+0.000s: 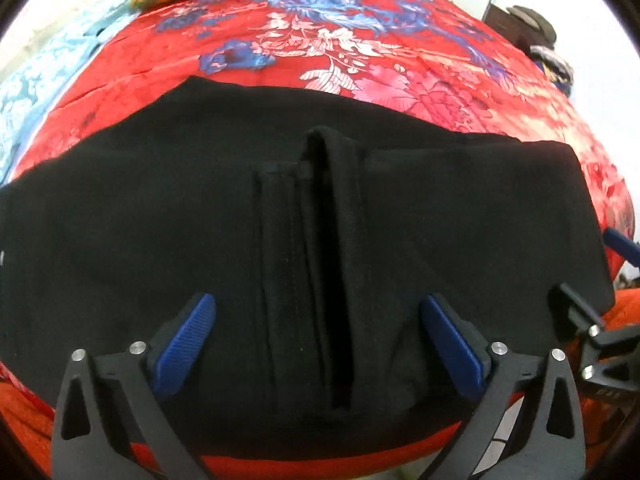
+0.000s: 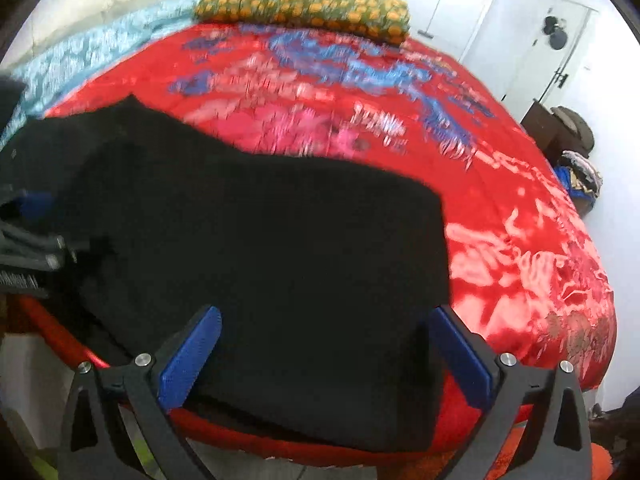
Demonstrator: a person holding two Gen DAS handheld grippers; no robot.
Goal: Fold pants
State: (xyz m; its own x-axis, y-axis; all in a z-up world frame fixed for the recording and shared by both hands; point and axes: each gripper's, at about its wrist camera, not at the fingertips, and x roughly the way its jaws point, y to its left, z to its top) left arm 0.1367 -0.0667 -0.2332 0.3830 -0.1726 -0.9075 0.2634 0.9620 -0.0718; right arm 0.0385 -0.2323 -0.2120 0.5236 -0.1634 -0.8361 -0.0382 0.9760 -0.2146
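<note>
Nearest in the left wrist view, the left gripper stands with its two blue pads spread wide apart and nothing between them but cloth lying below; in the right wrist view the right gripper is likewise spread wide, its two blue pads apart over the same cloth and clamping nothing. One pair of black pants lies flat at the near edge of the bed, stretching across almost the whole width of the left view; a raised lengthwise fold with stitched seams runs straight away from the left gripper, between its fingers. The right gripper shows at the right border of the left view, just beside the pants' right end; whether it touches the cloth cannot be told. Under the pants lies one red bedspread printed with blue and pink flowers; the pants hide much of its near half. At the far end of the bed rests one green pillow with orange dots; along the left side runs a light blue patterned cloth. Far right, beside the bed, stands one dark cabinet with a hat on top; behind it a white door; the right view is blurred throughout.
</note>
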